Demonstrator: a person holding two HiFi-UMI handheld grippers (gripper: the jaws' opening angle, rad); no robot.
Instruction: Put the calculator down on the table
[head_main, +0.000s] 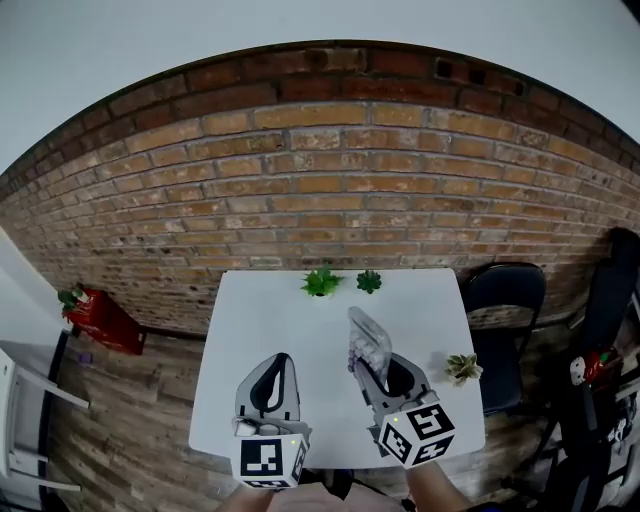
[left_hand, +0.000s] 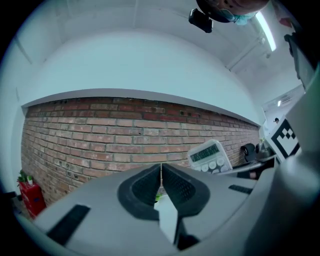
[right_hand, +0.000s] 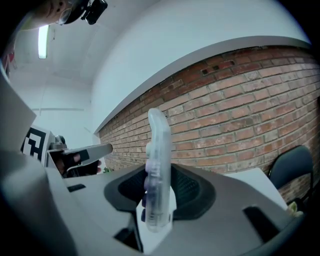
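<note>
Right gripper view, ribbed black right fingers (right_hand: 189, 192) pinching slim translucent calculator (right_hand: 159, 150), left fingers (left_hand: 144, 187) pressed together

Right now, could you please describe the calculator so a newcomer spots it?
A white table stands before the brick wall. Over its right half, the right gripper clamps the calculator on edge: pale and keyed, unlike the green plants.

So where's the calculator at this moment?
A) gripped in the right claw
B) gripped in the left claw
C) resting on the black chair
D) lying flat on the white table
A: the calculator stands upright, clamped between the jaws of the right claw, while the left claw is shut with nothing in it.
</note>
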